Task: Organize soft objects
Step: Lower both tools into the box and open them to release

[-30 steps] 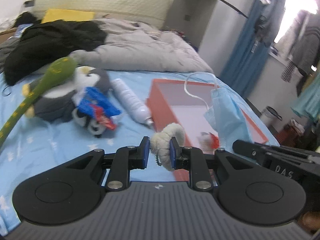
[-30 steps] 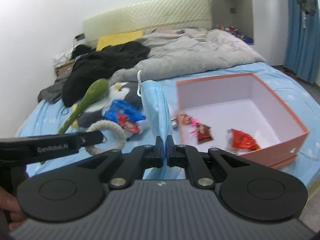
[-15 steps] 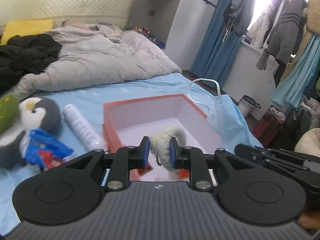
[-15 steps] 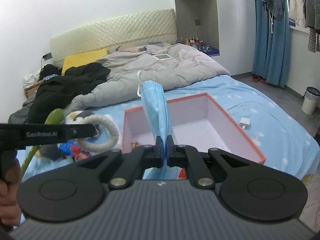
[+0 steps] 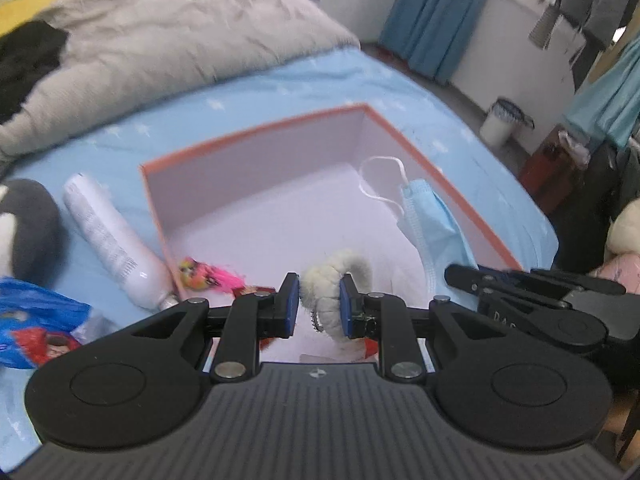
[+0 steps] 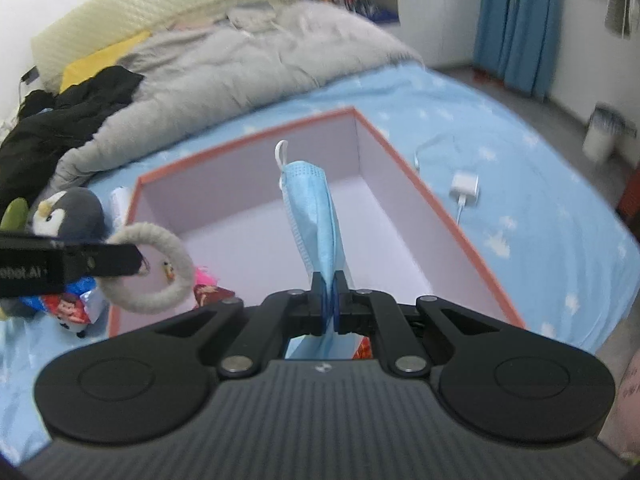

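A: What are the 2 grippers carrying?

B: The left gripper (image 5: 319,307) is clamped on a fuzzy white ring (image 5: 335,289), which stands on edge between its blue pads. The right gripper (image 6: 329,303) is pinched nearly flat on a folded blue face mask (image 6: 316,229).

A: And where do those things go, by your reading?

B: Into the orange-rimmed box (image 5: 256,130), I'd judge. It fills the centre of both views, open side up on the blue bedsheet (image 6: 520,184). A few small bright packets (image 5: 210,278) already lie at its near left corner.

A: So which way does the box lie from each gripper?

B: Ahead of and below both. In the left view the ring shows against the box floor near the lower centre, so it seems to hang over the near part of the interior. In the right view the mask's long axis runs up the frame from the pads, its ear loop at the top, showing against the far wall.

A: Which is nearer to dropping?

B: Hard to call; both look to be over the opening. In the left view the right gripper enters from the right edge with the mask close to the right wall, so that side has less margin.

A: Anything left outside?

B: A penguin plush (image 6: 68,210), a blue snack bag (image 5: 36,326) and a white bottle (image 5: 110,242) lie left of the box.
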A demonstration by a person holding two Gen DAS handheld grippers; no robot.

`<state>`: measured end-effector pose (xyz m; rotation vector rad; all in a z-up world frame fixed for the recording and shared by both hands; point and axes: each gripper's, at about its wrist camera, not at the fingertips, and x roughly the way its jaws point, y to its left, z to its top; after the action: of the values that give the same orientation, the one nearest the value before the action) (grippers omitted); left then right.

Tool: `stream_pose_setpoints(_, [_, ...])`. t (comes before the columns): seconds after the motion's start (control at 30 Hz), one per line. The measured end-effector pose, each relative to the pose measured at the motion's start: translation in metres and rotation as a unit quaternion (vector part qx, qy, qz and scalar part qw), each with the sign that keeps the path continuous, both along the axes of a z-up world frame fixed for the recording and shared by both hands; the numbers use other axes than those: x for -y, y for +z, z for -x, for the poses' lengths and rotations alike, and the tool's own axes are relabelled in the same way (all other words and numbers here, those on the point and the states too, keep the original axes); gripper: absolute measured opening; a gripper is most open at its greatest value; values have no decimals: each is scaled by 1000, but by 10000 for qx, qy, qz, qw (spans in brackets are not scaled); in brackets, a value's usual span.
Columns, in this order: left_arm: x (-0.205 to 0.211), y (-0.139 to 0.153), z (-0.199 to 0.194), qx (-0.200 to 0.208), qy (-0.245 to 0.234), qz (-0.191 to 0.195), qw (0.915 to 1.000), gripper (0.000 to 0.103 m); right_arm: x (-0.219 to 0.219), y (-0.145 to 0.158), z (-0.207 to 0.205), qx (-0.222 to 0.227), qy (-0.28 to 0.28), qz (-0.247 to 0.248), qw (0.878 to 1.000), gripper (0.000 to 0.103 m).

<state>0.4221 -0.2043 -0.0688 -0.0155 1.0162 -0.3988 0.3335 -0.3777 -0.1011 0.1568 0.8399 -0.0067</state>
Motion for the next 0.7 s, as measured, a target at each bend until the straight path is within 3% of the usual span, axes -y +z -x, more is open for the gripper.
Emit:
stream_pose_setpoints(0.2, [9, -19, -11, -294, -11, -104, 9995, 26, 11, -17, -8, -388, 7, 296, 9988, 8])
stream_pose_setpoints(0.33, [5, -19, -6, -359, 65, -50, 9993, 50, 16, -16, -1, -444, -28, 288, 9986, 13])
stream_pose_setpoints(0.37, [4, -17, -4, -281, 52, -30, 9996, 50, 16, -15, 0, -439, -34, 295, 9986, 20])
stream_pose_setpoints(0.4, [3, -16, -2, -282, 36, 1, 9996, 50, 16, -14, 1, -422, -27, 281, 9987, 37])
stream_pose_setpoints(0.47, [2, -14, 2, -284, -15, 34, 9996, 50, 17, -14, 2, -373, -4, 187, 9991, 51])
stream_pose_setpoints(0.6, [-1, -6, 23, 24, -55, -40, 10000, 50, 17, -11, 9, -275, 37, 200, 9994, 50])
stream_pose_setpoints(0.7, [-8, 2, 40, 221, -68, 127, 9997, 50, 16, -6, 22, -111, 33, 274, 9996, 50])
